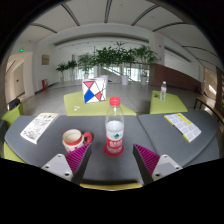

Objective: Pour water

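Fingers spread wide apart, gripper (112, 160) gripping nothing yet, magenta pads (78, 154) facing in on either side. Bottle (115, 129) standing upright on the grey table (170, 130) just ahead, lined up roughly with the gap between the fingers but not inside it yet. Red cap on, red label round the middle, clear otherwise; no telling how full. Mug (73, 139), red outside and pale inside, sitting just beside the bottle on its left, apart from it, not touching. So probably still on the approach-and-grab step, nothing poured so far as can be judged.

For doing it well: keep straight on so the bottle ends up centred between both pads, then close on the label band rather than up near the neck, seems like the grippiest, widest part. Going in crooked risks one finger nudging it over, and a tall narrow bottle like that looks tippy. Worth watching the left finger too, since the mug sits close on that side. Cap looks still on, so pouring would need that sorted first.

Other stuff around: paper sheets (39, 126) left of the mug and more paper (183, 124) off to the right, a colourful cube (92, 92) further back, a second bottle (163, 90) well beyond on a green table (135, 103)
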Motion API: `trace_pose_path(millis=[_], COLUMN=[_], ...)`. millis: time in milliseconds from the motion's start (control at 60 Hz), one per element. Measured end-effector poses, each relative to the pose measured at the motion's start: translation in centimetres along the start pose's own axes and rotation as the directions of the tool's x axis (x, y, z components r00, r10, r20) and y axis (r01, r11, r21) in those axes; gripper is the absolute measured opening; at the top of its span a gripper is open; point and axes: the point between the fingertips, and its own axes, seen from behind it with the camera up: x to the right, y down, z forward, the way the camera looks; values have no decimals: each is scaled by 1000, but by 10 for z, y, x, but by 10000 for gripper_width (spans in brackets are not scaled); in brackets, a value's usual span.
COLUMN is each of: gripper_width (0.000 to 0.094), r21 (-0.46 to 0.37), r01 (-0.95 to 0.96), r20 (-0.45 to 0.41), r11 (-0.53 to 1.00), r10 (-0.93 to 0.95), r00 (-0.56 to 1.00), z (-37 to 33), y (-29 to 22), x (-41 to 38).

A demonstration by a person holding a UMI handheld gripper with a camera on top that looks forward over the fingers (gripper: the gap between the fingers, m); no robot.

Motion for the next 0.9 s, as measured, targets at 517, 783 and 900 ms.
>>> trace_pose_path(millis=[517,783,900], gripper_width=[859,856,857], r21=[25,39,36], r01=[25,52,59], r20=[-4,-43,-51], r11=[999,998,998], r10=[-25,-51,-57], r00=[1000,998,997], z=[-303,-337,-338], y=[39,53,55], x=[-64,-59,-58])
